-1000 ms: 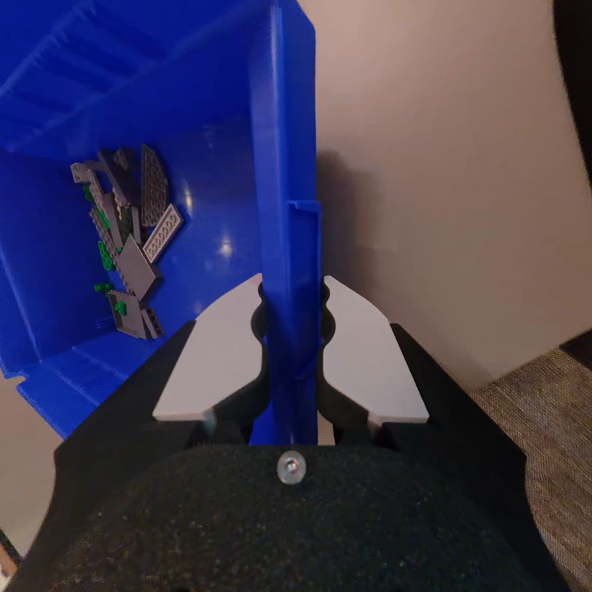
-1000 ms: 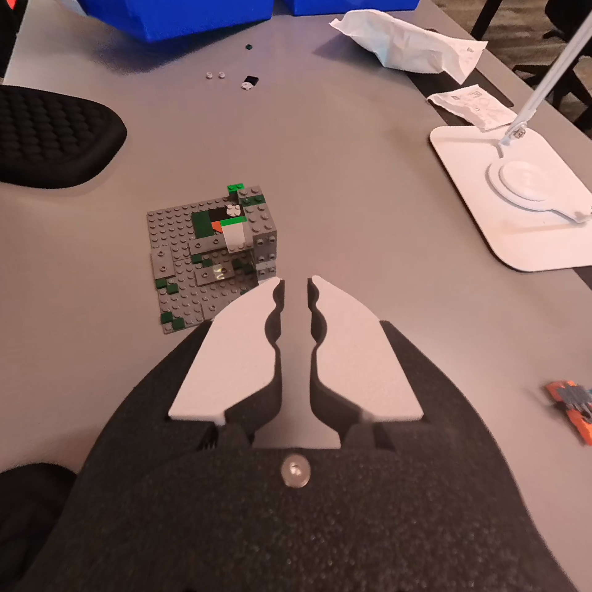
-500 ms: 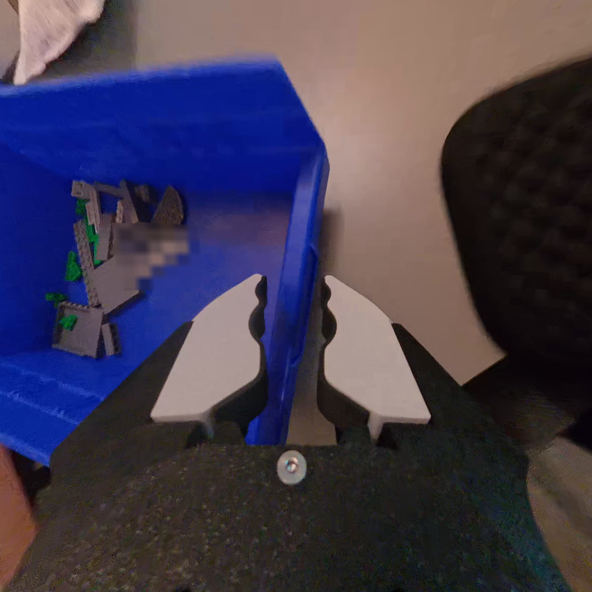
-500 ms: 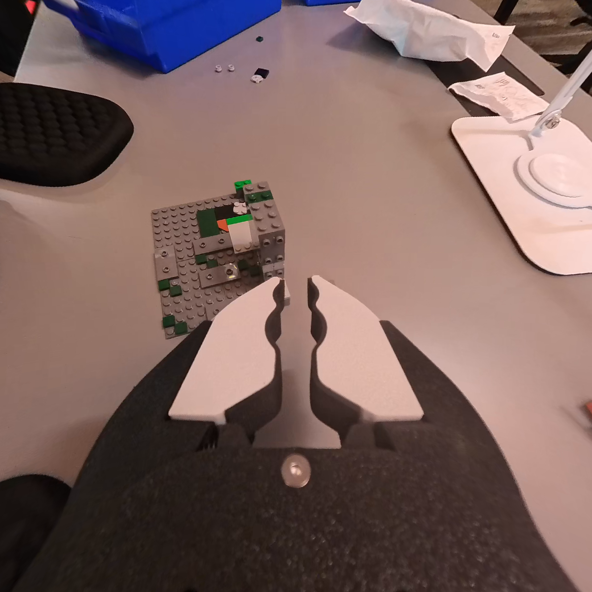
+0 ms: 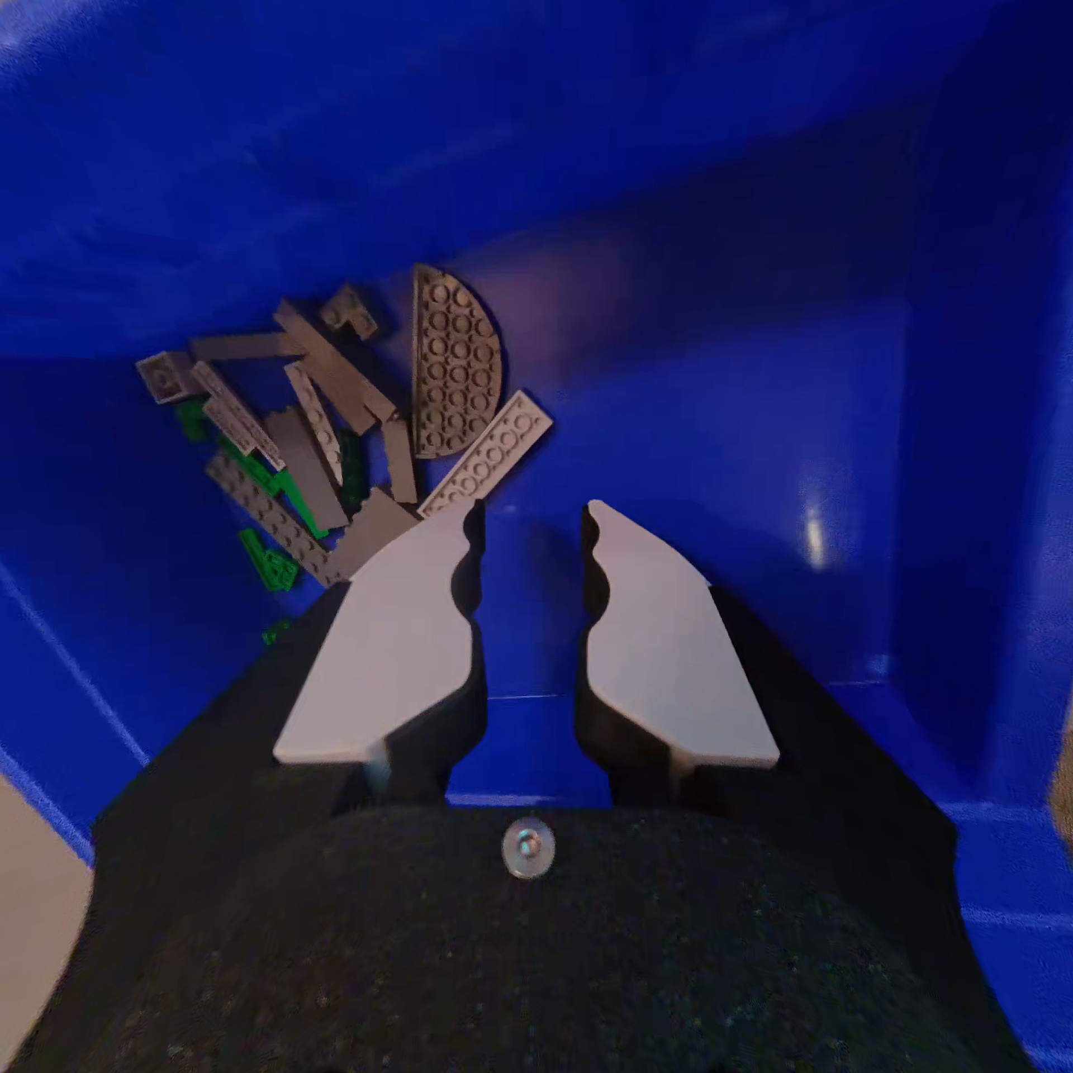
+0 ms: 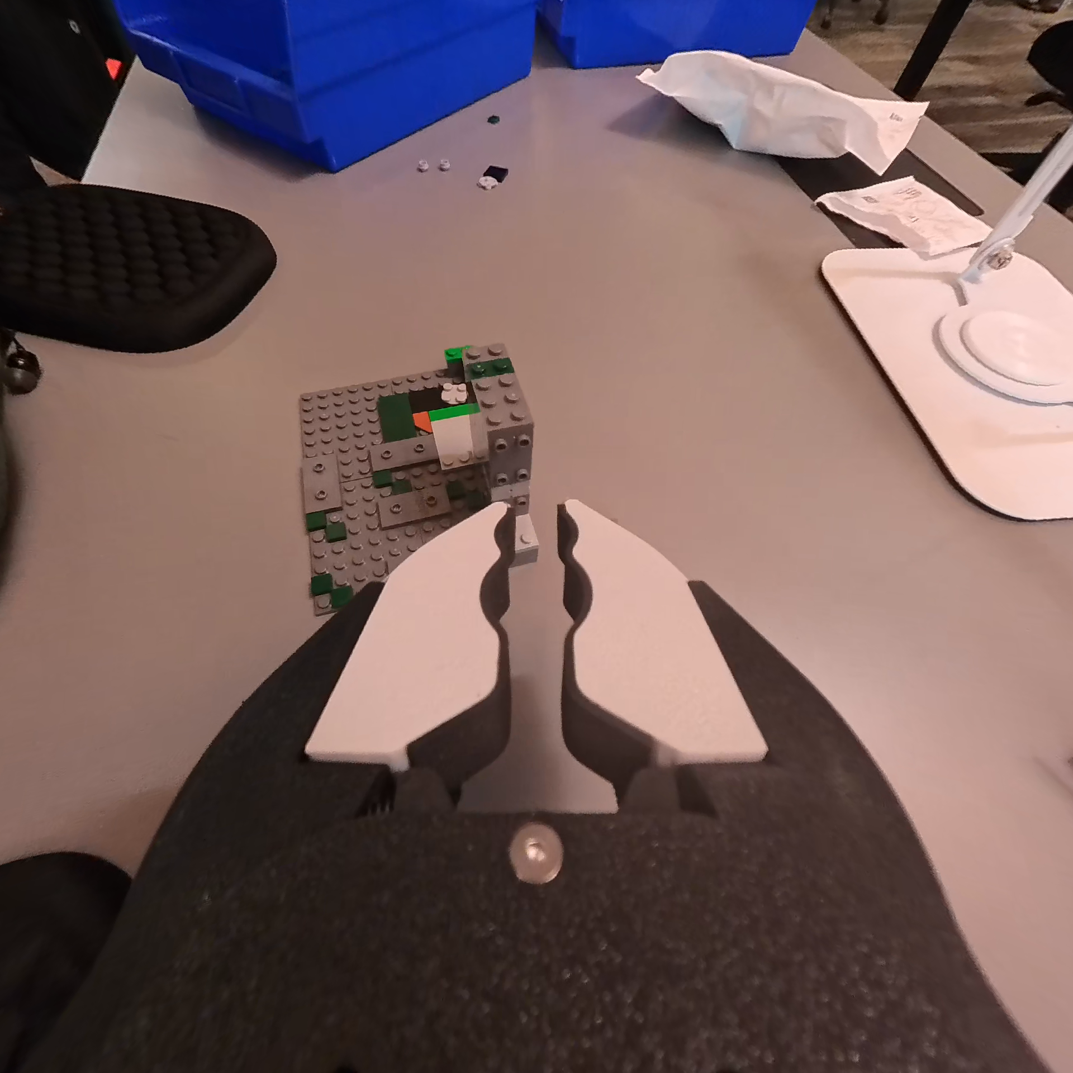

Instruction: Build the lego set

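Parted right claw (image 6: 533, 510) near lego build (image 6: 415, 464)

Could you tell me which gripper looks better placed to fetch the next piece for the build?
Left, probably. The left gripper is open inside the blue bin, beside the loose pieces. The right gripper hovers by the build, empty.

A wide grey tabletop (image 6: 668, 348) fills the room's middle; patterned grey-brown carpet (image 6: 987, 75) and a black table leg (image 6: 923, 52) show beyond.
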{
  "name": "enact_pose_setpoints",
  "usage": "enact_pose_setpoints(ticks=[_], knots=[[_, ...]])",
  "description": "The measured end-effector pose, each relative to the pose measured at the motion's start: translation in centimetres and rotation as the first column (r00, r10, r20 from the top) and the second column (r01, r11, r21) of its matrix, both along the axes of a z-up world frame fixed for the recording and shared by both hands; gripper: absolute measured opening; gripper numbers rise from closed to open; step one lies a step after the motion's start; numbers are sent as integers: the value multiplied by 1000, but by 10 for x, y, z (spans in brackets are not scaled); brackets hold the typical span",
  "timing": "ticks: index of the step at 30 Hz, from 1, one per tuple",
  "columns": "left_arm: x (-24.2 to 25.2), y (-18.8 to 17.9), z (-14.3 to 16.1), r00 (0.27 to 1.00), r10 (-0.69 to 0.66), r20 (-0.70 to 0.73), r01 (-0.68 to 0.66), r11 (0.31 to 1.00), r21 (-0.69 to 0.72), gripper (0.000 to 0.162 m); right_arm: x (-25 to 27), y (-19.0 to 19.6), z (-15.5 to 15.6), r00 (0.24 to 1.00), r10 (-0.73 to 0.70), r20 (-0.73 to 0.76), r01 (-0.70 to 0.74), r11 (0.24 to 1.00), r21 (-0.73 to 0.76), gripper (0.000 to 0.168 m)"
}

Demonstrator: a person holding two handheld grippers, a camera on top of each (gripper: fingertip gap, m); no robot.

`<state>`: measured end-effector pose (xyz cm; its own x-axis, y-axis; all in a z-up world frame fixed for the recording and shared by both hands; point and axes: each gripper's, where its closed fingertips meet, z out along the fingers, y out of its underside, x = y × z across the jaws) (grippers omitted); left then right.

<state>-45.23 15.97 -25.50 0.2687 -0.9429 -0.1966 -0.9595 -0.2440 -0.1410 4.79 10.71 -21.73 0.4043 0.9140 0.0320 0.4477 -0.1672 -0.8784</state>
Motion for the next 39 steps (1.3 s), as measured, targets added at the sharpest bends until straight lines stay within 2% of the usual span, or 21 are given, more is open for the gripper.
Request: enact_pose_setpoints(ticks=[6, 12, 14, 16, 24, 26, 28, 32, 34, 36, 39], knots=[[-8, 20, -10, 995, -100, -20, 98, 993, -72, 32, 2, 2, -2, 1000, -11, -5, 11, 1000, -9, 13], [-6, 17, -25, 985, -164, -46, 155, 976, -153, 32, 3, 4, -6, 1000, -20, -1, 20, 999, -26, 13], [-5, 17, -25, 987, -156, -31, 148, 973, -175, 31, 3, 4, -7, 1000, -20, 2, 20, 999, -28, 13], [-5, 12, -26, 989, -145, -17, 138, 967, -215, 22, 2, 4, -7, 1000, -20, 2, 20, 999, -28, 13], [-3, 4, -20, 993, -114, -20, 110, 983, -144, 17, 6, 2, 1, 1000, -26, 10, 26, 1000, 1, 13], [-3, 4, -7, 995, -103, -11, 101, 990, -98, 17, 11, 2, 5, 999, -43, 16, 43, 999, 17, 13], [5, 8, 19, 996, -83, 32, 83, 996, -19, 18, 19, 1, 7, 998, -59, 20, 59, 998, 24, 13], [68, 13, 100, 957, -125, 262, 72, 976, 204, 17, 37, 2, 8, 994, -104, 33, 102, 994, 36, 13], [123, 10, 140, 895, -189, 404, 59, 948, 313, 18, 42, 4, 12, 993, -122, 11, 121, 992, 47, 13], [181, 3, 169, 823, -241, 514, 33, 925, 379, 17, 43, 7, 17, 991, -136, -18, 137, 989, 59, 14], [266, -11, 191, 653, -287, 701, 14, 930, 368, 17, 42, 5, 21, 989, -138, -44, 141, 988, 69, 14]])
